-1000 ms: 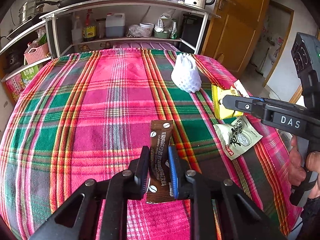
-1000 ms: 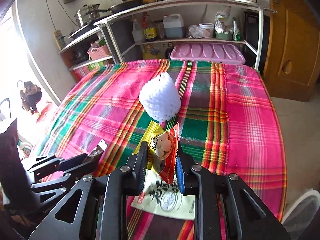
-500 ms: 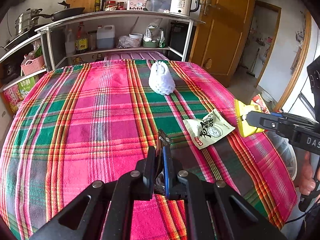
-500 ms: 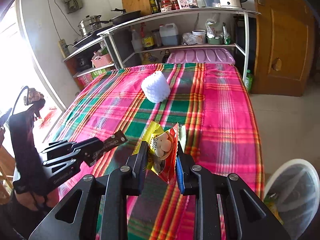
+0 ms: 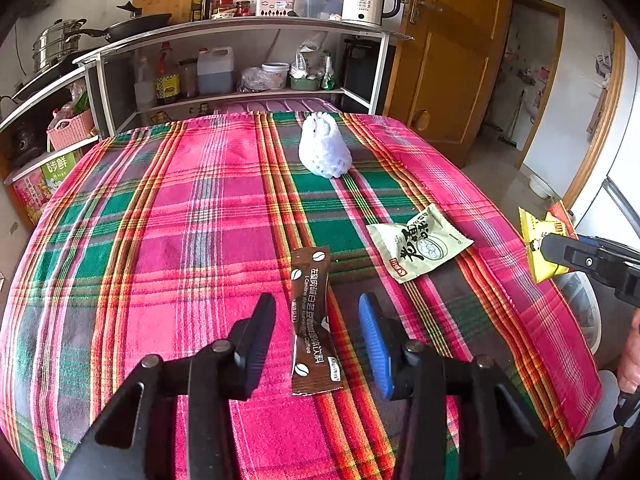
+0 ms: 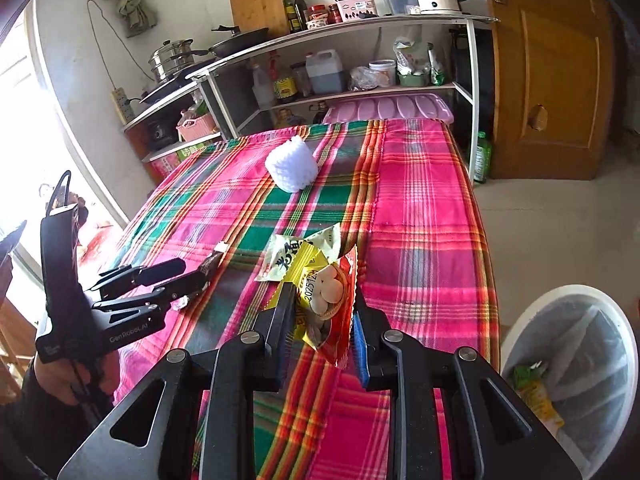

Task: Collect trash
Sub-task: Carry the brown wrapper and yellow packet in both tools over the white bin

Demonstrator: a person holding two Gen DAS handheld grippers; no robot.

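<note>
A brown coffee sachet [image 5: 312, 320] sits loose between the jaws of my left gripper [image 5: 316, 302]. The jaws are opening and neither pad presses on it. In the right wrist view the sachet [image 6: 212, 262] sticks out past that gripper [image 6: 192, 274] over the plaid tablecloth [image 5: 180, 240]. My right gripper [image 6: 322, 300] is shut on a yellow and red snack wrapper [image 6: 326, 300], held up near the table's right edge. The left wrist view shows this wrapper [image 5: 538, 240] too. A pale green packet [image 5: 418, 242] and a white foam net [image 5: 324, 152] lie on the cloth.
A white bin [image 6: 576, 360] with a liner and some rubbish stands on the floor off the table's right edge. Metal shelves [image 5: 240, 28] with bottles, pans and a kettle stand behind the table. A wooden door [image 6: 552, 72] is at the far right.
The left jaws were shut on the coffee sachet and now stand apart around it. The right gripper has carried the snack wrapper to the right, and the bin has come into view.
</note>
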